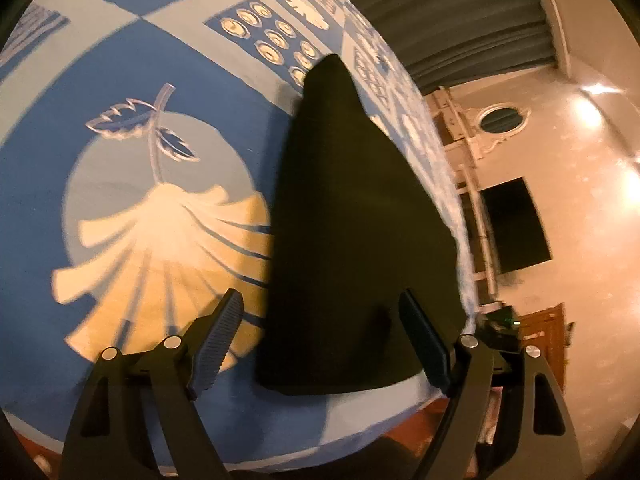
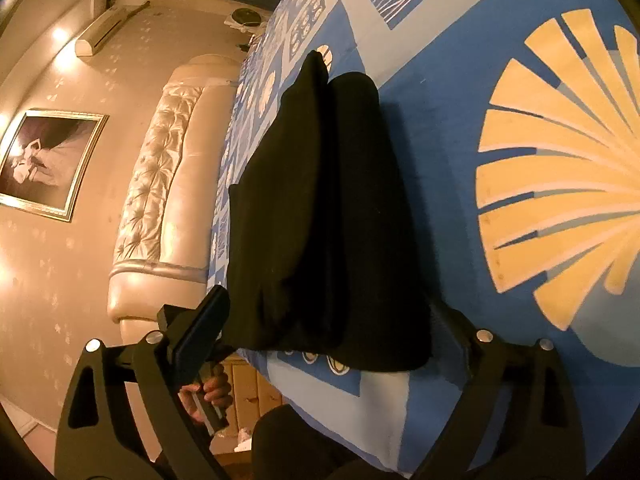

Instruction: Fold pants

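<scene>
Pants (image 1: 352, 216) flat on bedspread (image 1: 120, 208) | ahead of both grippers | left gripper (image 1: 324, 344) wide apart, empty | right gripper (image 2: 328, 344) likewise

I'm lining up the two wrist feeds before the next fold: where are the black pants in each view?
Left wrist: the black pants fill the centre, tapering toward the top, near the bed's right edge, between the open fingers of the left gripper.
Right wrist: the pants run up the centre-left, along the bed's left edge, ahead of the open right gripper.
Shared landmark: the yellow fan motif on the blue bedspread.
</scene>
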Available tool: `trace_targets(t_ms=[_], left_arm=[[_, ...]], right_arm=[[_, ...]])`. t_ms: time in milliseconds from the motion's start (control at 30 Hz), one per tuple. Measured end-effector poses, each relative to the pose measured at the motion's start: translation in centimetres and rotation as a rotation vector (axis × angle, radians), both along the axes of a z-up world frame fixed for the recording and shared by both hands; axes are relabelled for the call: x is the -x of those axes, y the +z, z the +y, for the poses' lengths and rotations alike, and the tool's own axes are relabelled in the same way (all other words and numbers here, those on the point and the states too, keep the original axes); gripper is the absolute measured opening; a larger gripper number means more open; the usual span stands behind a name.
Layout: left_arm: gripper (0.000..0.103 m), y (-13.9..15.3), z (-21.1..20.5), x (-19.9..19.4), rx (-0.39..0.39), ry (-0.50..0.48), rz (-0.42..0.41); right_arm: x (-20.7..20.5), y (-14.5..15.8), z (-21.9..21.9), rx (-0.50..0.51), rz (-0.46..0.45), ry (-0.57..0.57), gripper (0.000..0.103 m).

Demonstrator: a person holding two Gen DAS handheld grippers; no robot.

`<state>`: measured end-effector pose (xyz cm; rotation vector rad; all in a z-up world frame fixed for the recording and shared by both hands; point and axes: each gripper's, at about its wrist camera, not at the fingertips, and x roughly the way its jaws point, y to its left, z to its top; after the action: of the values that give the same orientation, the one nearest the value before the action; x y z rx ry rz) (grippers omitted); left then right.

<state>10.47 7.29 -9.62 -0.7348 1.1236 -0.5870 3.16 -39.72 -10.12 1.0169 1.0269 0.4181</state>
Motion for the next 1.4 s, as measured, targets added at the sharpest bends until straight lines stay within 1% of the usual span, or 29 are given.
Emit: trace_targets(t_ms=[100,133,167,200,233,267,333,367,400,433,500,600,800,1400], left_arm=[[0.079,0.0,-0.7,0.2,-0.045,-0.018,-0.024],[0.079,0.0,-0.9,0.3,-0.062,-0.031,-0.039],[0.079,0.0,-1.0,0.3,-0.067,-0.036,-0.047],[0.079,0.1,-1.0,0.3,-0.067,-0.038,-0.052],[0.079,0.0,-1.0,0.3,-0.064,-0.036,-0.052],[0.077,0.0,-0.9,0.3,-0.067,-0.032,-0.051],[0.07,0.0,-1.0,0.5,-0.08,-0.036,-0.053],[0.064,0.0,-1.1,0.6,-0.081,-0.041,-0.054],[0.059,-0.1,-1.1,0.9,-0.076,-0.048,-0.053],[0.058,-0.1,-1.2,0.9,-0.084,-0.047,-0.055],[0.055,0.0,-1.3,0.9,-0.103,-0.054,-0.062],[0.052,0.0,-1.2,0.9,-0.11,-0.057,-0.065],[0.048,0.5,-1.7,1.0,-0.156,-0.067,-0.088],[0.043,0.4,-1.4,1.1,-0.17,-0.063,-0.087]], right_arm=[[-0.2,0.0,0.2,0.017,0.0,0.032,0.092],[-0.2,0.1,0.2,0.029,0.003,0.036,0.088],[-0.2,0.2,0.8,0.051,0.016,0.035,0.078],[-0.2,0.0,0.9,0.065,0.029,0.037,0.072],[-0.1,-0.2,0.9,0.07,0.035,0.038,0.063],[-0.1,-0.4,0.8,0.071,0.034,0.039,0.057],[0.1,-0.7,0.8,0.063,0.031,0.036,0.051],[0.1,-0.7,1.0,0.054,0.028,0.035,0.045],[0.2,-0.8,1.1,0.044,0.023,0.035,0.042],[0.2,-0.9,1.2,0.03,0.019,0.035,0.038],[0.2,-0.9,1.3,0.024,0.014,0.041,0.037],[0.2,-1.0,1.1,0.008,0.007,0.051,0.035],[0.5,-0.9,0.7,0.006,-0.002,0.049,0.034],[0.3,-1.1,0.1,-0.001,-0.013,0.056,0.034]])
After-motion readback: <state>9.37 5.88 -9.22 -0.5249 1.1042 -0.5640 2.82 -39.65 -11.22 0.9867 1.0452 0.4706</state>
